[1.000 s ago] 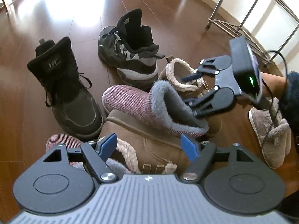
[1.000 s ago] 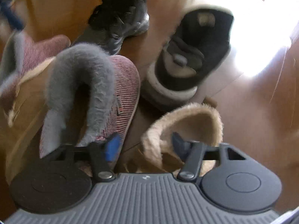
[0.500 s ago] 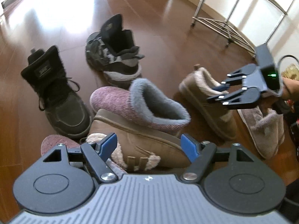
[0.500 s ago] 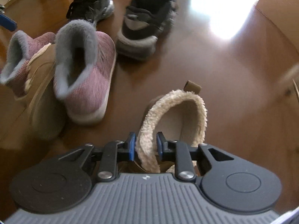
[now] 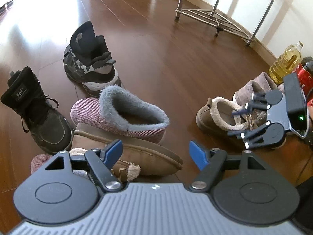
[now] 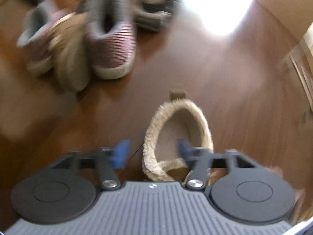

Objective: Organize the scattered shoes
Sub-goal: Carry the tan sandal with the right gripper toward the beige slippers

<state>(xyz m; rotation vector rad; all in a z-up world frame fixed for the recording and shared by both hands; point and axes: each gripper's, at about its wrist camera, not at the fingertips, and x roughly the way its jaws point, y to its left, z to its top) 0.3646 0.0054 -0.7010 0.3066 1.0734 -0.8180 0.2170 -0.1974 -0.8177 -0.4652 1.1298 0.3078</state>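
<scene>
— two grippers spread wide on my feeds. where's the tan slipper (image 6: 177, 135)?

— on the floor (image 5: 166, 45) just beside the grey slipper (image 5: 254, 86). my right gripper (image 6: 150, 152) straddles its near fleece rim: one pad inside the opening, the other outside, neither pressing.

— and the left gripper (image 5: 155, 154)?

— it grasps nothing. it hovers above the other tan slipper (image 5: 137, 156), which lies on its side against the pink striped slipper (image 5: 121, 115).
</scene>
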